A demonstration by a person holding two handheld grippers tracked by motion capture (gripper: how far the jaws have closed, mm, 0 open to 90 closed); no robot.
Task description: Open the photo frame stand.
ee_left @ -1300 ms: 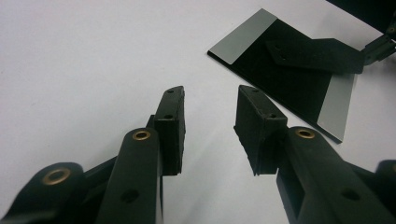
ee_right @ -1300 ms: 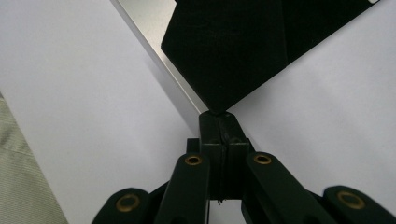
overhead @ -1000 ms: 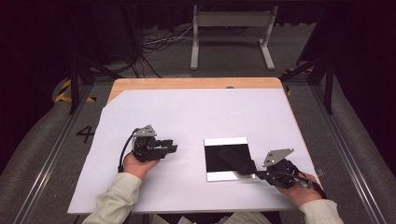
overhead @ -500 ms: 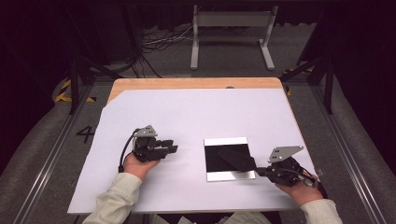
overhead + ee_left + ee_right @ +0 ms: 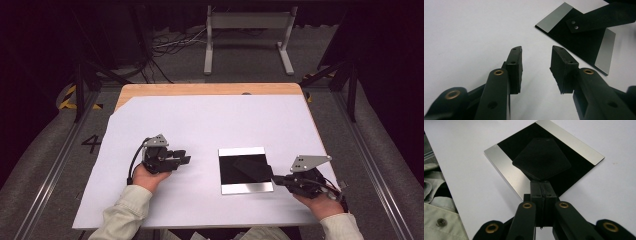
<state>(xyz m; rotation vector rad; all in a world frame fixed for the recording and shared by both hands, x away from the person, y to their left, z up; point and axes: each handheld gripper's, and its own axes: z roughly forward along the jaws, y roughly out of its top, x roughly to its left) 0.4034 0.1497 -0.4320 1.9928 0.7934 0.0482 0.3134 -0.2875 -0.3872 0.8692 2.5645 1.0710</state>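
Spreading across most of the high view, a white table carries very little, with a strip of bare wood along its far edge. A person's two forearms in pale sleeves come in from the near edge, each hand holding a black two-jaw gripper.

Near the right of the table lies a flat square plate, black in the middle with a silver band along its far and near edges. It rests flat on the white surface.

The right gripper sits at the plate's near right corner, pointing leftward over it. Its jaws are pressed together on the end of a thin black flat piece, which reaches out over the black middle of the plate. From the right gripper view, that piece runs straight ahead of the jaws, its long axis continuing theirs.

The left gripper rests well apart from the plate, on bare table to its left, pointing toward it. Its jaws stand wide apart with nothing between them; in the left gripper view the plate lies ahead and to the right.

The right hand is plainly nearer; any setting down of the piece looks to depend on it.
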